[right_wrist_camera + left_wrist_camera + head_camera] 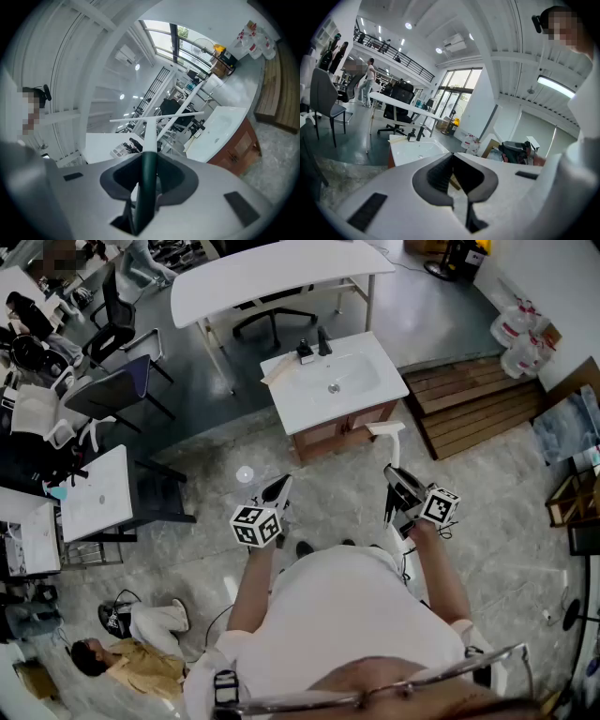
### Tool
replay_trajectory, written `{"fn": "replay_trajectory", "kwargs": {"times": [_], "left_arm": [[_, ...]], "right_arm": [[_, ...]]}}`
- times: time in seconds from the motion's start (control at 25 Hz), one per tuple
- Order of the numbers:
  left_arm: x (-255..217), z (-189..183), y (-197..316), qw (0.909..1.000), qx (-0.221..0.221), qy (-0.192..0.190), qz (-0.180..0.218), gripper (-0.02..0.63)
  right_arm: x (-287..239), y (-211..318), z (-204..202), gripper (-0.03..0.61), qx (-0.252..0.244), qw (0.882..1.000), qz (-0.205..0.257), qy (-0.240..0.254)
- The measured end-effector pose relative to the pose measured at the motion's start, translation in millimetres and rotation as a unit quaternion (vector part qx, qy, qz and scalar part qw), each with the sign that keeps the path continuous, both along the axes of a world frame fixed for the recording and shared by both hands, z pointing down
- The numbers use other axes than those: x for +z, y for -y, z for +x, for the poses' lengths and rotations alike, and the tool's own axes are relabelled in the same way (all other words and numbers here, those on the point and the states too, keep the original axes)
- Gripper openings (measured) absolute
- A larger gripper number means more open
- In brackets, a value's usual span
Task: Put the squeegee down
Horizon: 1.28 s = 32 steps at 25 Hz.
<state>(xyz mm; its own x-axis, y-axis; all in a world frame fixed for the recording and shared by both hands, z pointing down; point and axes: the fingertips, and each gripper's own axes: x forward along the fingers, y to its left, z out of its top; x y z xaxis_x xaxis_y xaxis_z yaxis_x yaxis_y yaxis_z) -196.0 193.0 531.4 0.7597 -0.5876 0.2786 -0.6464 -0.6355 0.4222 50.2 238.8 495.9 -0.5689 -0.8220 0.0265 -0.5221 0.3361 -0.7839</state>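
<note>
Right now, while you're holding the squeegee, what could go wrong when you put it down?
1. The right gripper pinches the squeegee only at its dark handle end, so the long shaft might swing or slip.
2. It looks short of the sink top; letting go here would likely drop it on the floor.
3. Its wide blade might bump the faucet.
</note>
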Motion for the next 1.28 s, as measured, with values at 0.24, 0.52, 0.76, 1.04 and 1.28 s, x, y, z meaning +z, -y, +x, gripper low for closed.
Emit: {"fn": "replay_trajectory", "kwargs": {"times": [0.24, 0.52, 0.76, 1.04, 1.28], "left_arm": [[0.2, 0.1, -3.5, 1.0000, -0.001, -0.001, -0.003, 0.005], [1.5, -4.1, -10.0, 1.0000, 0.001, 0.001, -0.006, 0.005], [1.1, -14.3, -16.2, 1.0000, 0.001, 0.000, -0.006, 0.005], [10.1, -30.9, -26.6, 0.9999, 0.002, 0.002, -0.011, 0.005], [14.8, -50.2, -31.7, 0.9999, 0.010, -0.001, -0.013, 0.005]], "right_arm": [[-0.4, -2.6, -3.5, 0.101, -0.004, 1.000, -0.004, -0.004], [-0.9, -7.4, -14.0, 0.100, -0.012, 1.000, -0.003, -0.006], [-12.3, -11.9, -26.2, 0.100, -0.017, 0.999, 0.016, 0.031], [-4.1, -19.8, -35.7, 0.100, -0.001, 0.999, 0.005, 0.040], [0.5, -26.2, -55.5, 0.100, 0.009, 0.999, 0.003, 0.031]]}}
